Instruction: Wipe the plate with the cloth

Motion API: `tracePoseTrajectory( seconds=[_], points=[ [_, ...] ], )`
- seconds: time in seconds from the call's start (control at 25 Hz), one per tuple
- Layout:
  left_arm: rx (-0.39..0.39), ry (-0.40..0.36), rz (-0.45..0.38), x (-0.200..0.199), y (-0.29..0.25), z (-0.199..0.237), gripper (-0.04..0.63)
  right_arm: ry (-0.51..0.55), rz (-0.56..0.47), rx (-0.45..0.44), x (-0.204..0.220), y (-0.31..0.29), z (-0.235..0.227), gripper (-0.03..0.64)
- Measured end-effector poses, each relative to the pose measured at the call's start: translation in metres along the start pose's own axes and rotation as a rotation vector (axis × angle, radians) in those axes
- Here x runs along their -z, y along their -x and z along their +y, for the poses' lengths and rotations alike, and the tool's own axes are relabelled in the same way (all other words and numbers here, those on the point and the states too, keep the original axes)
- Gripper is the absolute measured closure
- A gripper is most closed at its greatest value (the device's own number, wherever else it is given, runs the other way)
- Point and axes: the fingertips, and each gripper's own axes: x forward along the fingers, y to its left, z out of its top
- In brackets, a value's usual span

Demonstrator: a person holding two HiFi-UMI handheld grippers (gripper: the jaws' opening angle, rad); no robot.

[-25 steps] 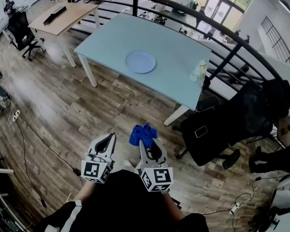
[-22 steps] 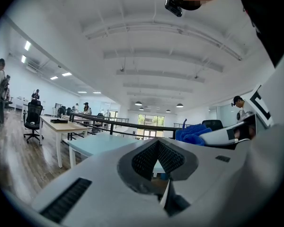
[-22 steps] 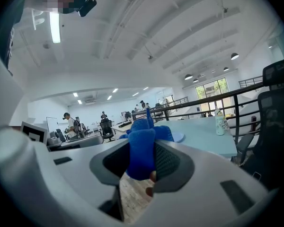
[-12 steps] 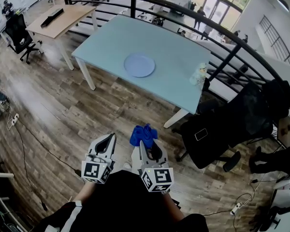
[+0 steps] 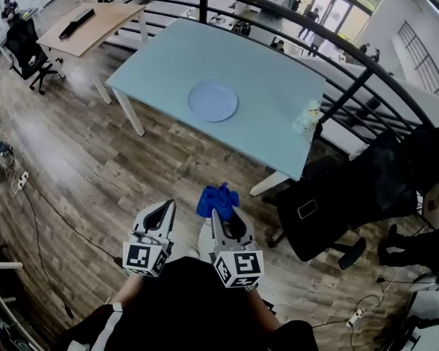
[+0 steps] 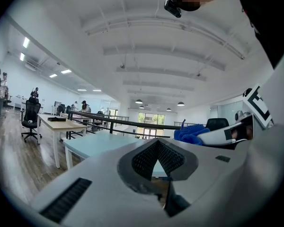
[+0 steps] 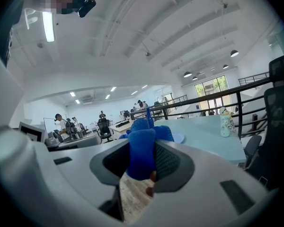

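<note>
Wood-plank floor (image 5: pixel 95 159) fills the lower half of the head view, with a black railing (image 5: pixel 293 20) curving behind. Count it off: two tables, one pale blue table (image 5: pixel 278 64) ahead and one wooden desk (image 5: pixel 95 20) off to its left. One plate (image 5: pixel 213 100), one cloth (image 5: pixel 217 198), one small pale bottle (image 5: pixel 306 117) near the blue table's right edge, one black office chair (image 5: pixel 336 203) beside that table, and two grippers held low and close to the person's body.

The plate is round, flat and light blue, only a shade deeper than the tabletop. It lies alone near the table's middle, well apart from the bottle and well apart from both grippers.

The cloth is bright blue and bunched, and the right gripper (image 5: pixel 218 215) has it. In the right gripper view the jaws are clamped on the fabric, and a wad pokes up past the tips. The left gripper (image 5: pixel 169 205) sits just beside the right one, its jaws pressed together tip to tip with nothing between them.

Against a second ago, the blue table has slid a little lower and turned slightly in the head view. Plate and bottle have shifted with it. Both grippers hold the same pose side by side, and the cloth is still pinched in the right one.
</note>
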Motion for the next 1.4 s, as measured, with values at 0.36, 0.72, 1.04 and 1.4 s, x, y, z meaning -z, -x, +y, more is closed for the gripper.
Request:
tracePoseTrajectory(
  seconds=[0.36,0.72,1.04,1.4],
  points=[
    [-0.013,-0.007,0.016,-0.004,-0.051,0.019,0.594,-0.005,0.012,-0.022,-0.015,-0.057,-0.021,0.499],
    [-0.052,-0.027,0.004,-0.025,-0.108,0.025,0.595,-0.002,0.0,-0.072,-0.045,-0.105,-0.05,0.499],
    [-0.084,-0.024,-0.022,-0.039,-0.171,0.027,0.594,0.013,-0.002,-0.103,-0.073,-0.149,-0.092,0.499],
    [-0.099,-0.027,-0.023,-0.035,-0.194,0.027,0.594,0.005,-0.01,-0.115,-0.078,-0.164,-0.11,0.499]
  ],
)
